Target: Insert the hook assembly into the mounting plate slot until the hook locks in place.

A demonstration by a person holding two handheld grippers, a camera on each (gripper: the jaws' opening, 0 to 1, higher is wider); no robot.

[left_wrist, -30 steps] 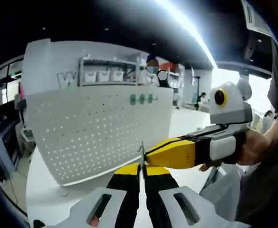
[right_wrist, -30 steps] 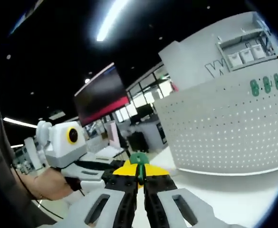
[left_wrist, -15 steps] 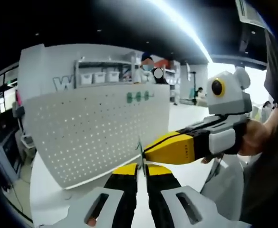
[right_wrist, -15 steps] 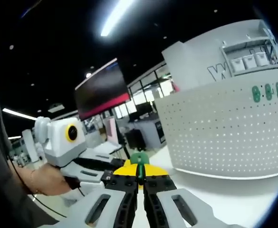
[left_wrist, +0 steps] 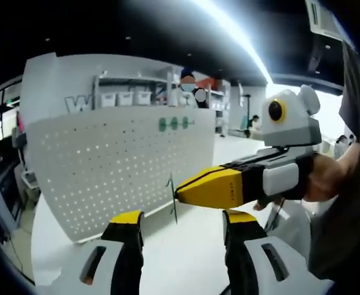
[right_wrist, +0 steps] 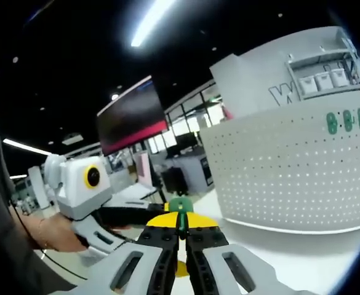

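Open-plan lab or showroom: pegboard panel (left_wrist: 118, 166), bin shelf (left_wrist: 130, 98), wall screen (right_wrist: 130, 123).

Your left gripper view is looking low across the tabletop (left_wrist: 186, 246) toward the pegboard (left_wrist: 106, 166) at 10 o'clock, fairly near. Your right gripper view is facing that same pegboard (right_wrist: 290, 172) at 2 o'clock; both are sharing it.

white pegboard (left_wrist: 118, 178) dotted with rows of small holes, three green hooks (left_wrist: 173, 123) along its top, yellow-tipped black gripper jaws, white table (right_wrist: 303, 258)
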